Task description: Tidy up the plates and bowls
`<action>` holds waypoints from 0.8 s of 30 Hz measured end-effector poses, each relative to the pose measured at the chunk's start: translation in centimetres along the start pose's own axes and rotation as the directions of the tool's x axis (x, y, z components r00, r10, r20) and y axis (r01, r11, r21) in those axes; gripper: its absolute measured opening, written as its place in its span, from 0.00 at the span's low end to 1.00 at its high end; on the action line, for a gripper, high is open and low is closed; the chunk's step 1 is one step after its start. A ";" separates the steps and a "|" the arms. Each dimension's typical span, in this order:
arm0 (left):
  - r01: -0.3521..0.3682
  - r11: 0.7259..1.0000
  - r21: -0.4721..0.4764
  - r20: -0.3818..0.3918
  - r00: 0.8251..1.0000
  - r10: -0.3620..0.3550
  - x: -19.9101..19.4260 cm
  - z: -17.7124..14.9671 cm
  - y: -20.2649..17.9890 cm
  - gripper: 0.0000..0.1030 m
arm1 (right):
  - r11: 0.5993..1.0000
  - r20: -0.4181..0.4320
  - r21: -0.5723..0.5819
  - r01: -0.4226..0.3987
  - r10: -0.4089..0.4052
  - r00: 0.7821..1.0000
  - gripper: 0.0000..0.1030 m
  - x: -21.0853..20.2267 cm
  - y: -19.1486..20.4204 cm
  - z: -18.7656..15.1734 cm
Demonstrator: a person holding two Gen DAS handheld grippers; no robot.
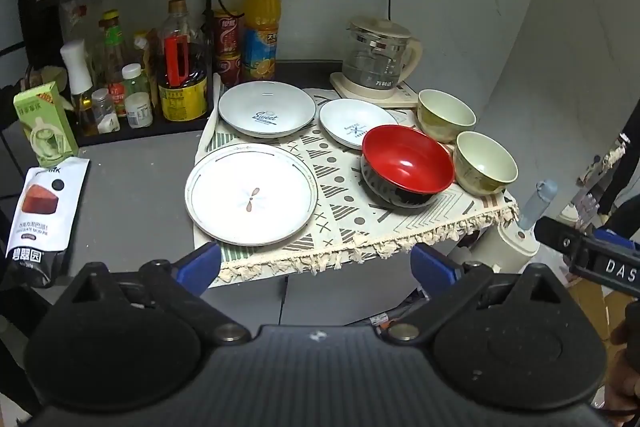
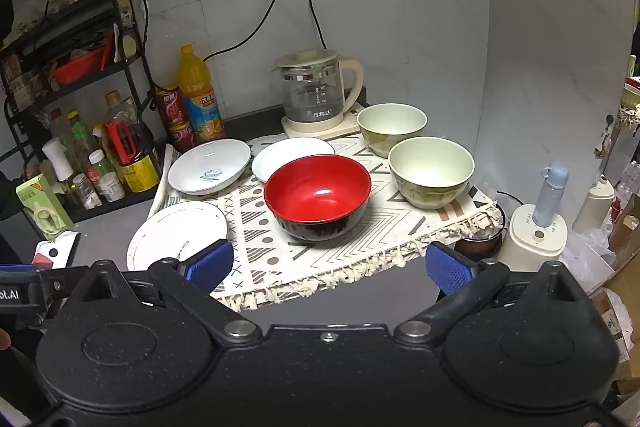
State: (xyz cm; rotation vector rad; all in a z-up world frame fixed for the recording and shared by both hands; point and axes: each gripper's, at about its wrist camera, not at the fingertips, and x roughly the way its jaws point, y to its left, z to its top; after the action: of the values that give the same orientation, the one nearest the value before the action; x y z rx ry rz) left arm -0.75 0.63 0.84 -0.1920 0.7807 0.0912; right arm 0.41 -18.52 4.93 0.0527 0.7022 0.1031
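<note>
On a patterned cloth (image 1: pixel 352 223) lie a large flat white plate (image 1: pixel 251 193) in front, a deep white plate marked "Sweet" (image 1: pixel 266 109) behind it, and a smaller white plate (image 1: pixel 354 123). A red-and-black bowl (image 1: pixel 407 165) sits to the right, with two pale green bowls (image 1: pixel 446 115) (image 1: pixel 485 163) beyond. The same dishes show in the right wrist view: large plate (image 2: pixel 178 235), deep plate (image 2: pixel 209 167), small plate (image 2: pixel 292 157), red bowl (image 2: pixel 318 201), green bowls (image 2: pixel 391 127) (image 2: pixel 431 171). My left gripper (image 1: pixel 316 265) and right gripper (image 2: pixel 330 265) are open and empty, short of the cloth's front edge.
A glass kettle (image 1: pixel 378 61) stands at the back by the wall. Bottles and cans (image 1: pixel 180 67) fill a black rack at the left. A snack pouch (image 1: pixel 40 215) and green carton (image 1: pixel 44 125) lie on the grey counter. A white appliance with a blue bottle (image 2: pixel 540 223) stands right of the table.
</note>
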 end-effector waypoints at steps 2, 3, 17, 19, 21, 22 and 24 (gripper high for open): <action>-0.007 1.000 -0.006 -0.005 1.000 0.007 0.0 0.0 0.1 0.97 | 1.000 -0.001 -0.002 -0.002 0.002 1.000 1.00 0.1 0.0 0.0; -0.009 1.000 -0.010 -0.007 1.000 0.009 0.0 0.1 0.1 0.97 | 1.000 -0.003 -0.003 -0.002 0.001 1.000 1.00 0.1 0.0 -0.1; -0.013 1.000 -0.013 0.010 1.000 0.013 -0.5 0.3 -0.2 0.97 | 1.000 -0.008 -0.005 -0.008 0.008 1.000 1.00 0.2 -0.2 0.2; -0.013 1.000 -0.012 0.010 1.000 0.013 -0.5 0.3 -0.2 0.97 | 1.000 -0.006 -0.007 -0.008 0.008 1.000 1.00 0.2 -0.3 0.2; -0.011 1.000 -0.009 0.010 1.000 0.011 -0.5 0.3 -0.3 0.97 | 1.000 -0.005 -0.007 -0.008 0.008 1.000 1.00 0.3 -0.4 0.2; -0.013 1.000 -0.009 0.009 1.000 0.013 -0.5 0.3 -0.4 0.97 | 1.000 -0.005 -0.008 -0.010 0.009 1.000 1.00 0.3 -0.4 0.2; -0.021 1.000 -0.011 0.009 1.000 0.021 -0.4 0.3 -0.5 0.97 | 1.000 -0.006 -0.009 -0.007 0.007 1.000 1.00 0.3 -0.4 0.2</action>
State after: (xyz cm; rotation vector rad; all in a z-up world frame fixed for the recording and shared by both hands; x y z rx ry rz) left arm -0.79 0.15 1.40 -0.1937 0.7735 0.1160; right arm 0.83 -18.85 4.83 0.0460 0.7078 0.1130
